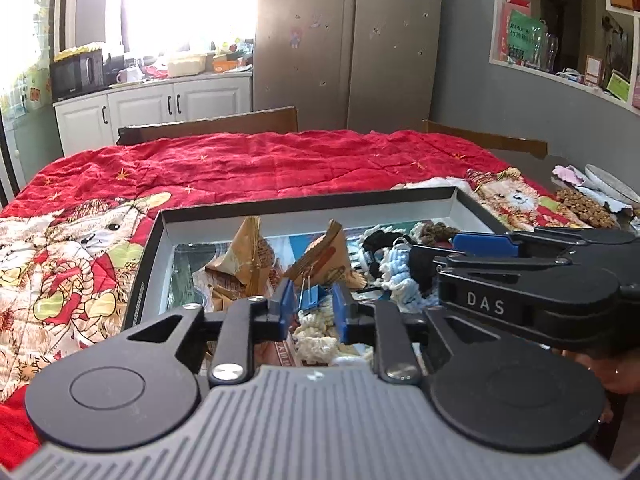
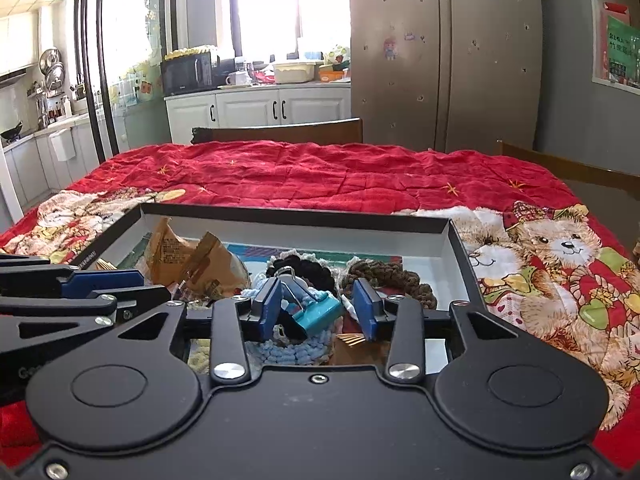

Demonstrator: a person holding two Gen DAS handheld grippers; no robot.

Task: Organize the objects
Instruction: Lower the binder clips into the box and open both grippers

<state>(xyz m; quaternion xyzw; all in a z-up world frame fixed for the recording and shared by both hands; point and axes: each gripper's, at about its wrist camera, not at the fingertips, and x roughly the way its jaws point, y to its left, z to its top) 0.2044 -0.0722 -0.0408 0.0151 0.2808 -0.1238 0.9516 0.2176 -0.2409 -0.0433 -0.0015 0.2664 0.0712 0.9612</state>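
Note:
A shallow black-rimmed box (image 1: 304, 200) lies on the red bear quilt, also in the right wrist view (image 2: 296, 216). It holds tan paper packets (image 1: 320, 256), crocheted yarn pieces (image 1: 400, 276) and binder clips. My left gripper (image 1: 311, 309) is open over the box's near edge, with a small blue binder clip (image 1: 310, 294) between its pads, untouched. My right gripper (image 2: 318, 309) is open, with a teal binder clip (image 2: 316, 314) lying between its pads, above a light blue yarn piece (image 2: 288, 348). The right gripper also reaches in from the right in the left wrist view (image 1: 460, 248).
The red quilt (image 1: 260, 164) covers the table beyond the box. Wooden chair backs (image 1: 208, 124) stand at the far edge. Brown crochet pieces and papers (image 1: 584, 204) lie off the quilt at the right. Cabinets and a fridge (image 1: 348, 40) stand behind.

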